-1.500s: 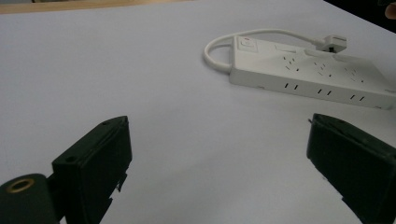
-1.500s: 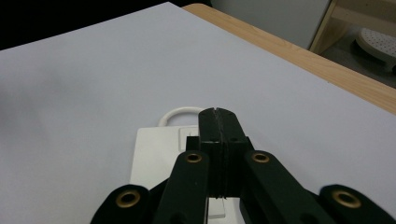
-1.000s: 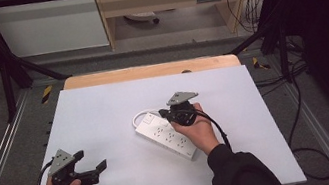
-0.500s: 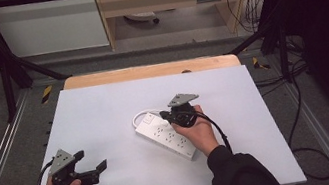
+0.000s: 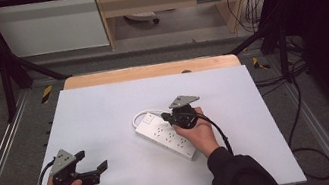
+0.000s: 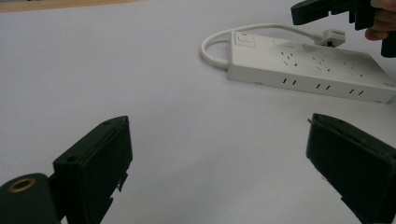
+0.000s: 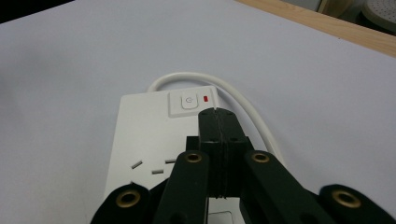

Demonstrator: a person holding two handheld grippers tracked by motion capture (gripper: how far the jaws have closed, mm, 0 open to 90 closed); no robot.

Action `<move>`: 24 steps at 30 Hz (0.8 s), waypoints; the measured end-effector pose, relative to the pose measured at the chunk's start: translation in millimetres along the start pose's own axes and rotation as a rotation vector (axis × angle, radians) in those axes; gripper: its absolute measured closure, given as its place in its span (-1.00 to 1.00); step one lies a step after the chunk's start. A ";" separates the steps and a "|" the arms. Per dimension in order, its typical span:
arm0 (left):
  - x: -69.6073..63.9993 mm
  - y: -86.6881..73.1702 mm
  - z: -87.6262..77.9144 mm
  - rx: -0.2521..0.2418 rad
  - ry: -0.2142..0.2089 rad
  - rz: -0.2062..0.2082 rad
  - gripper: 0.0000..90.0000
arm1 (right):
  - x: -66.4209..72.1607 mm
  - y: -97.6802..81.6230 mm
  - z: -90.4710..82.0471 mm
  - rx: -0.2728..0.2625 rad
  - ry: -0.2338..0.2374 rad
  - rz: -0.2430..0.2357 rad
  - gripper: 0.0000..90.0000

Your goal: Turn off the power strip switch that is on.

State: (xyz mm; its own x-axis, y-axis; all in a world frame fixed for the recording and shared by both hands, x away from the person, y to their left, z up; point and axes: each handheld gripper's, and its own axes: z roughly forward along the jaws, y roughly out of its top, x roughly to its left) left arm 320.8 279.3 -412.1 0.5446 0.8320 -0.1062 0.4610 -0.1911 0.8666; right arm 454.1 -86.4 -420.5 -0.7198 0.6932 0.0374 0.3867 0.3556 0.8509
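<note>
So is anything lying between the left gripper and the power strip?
Nothing visible: bare white tabletop separates the open left gripper from the power strip. The right gripper, fingers shut, sits above the strip's switch end.

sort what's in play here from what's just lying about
In play:
- power strip, with its switch and white cable
- right hand-held gripper, jaws shut, above the strip near the switch

Not in play:
- left hand-held gripper, open, off to the side
- wooden board
</note>
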 end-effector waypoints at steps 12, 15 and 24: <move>-0.8 -0.3 0.8 0.004 -0.003 0.004 -0.84 | -0.1 -9.0 3.4 0.014 0.001 0.014 1.00; -1.0 -0.3 1.1 0.006 -0.004 0.007 -0.84 | -0.8 -11.5 3.6 0.018 -0.003 0.016 1.00; -1.3 -0.5 1.4 0.009 -0.006 0.008 -0.84 | -1.1 -13.2 4.2 0.030 -0.004 0.013 1.00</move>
State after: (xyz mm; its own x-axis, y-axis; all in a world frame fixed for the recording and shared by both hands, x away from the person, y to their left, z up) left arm 320.9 277.6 -413.0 0.5523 0.8274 -0.1018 0.4625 -0.2026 0.8632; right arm 452.2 -89.2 -434.0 -0.7120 0.7007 0.0465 0.4134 0.3647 0.8343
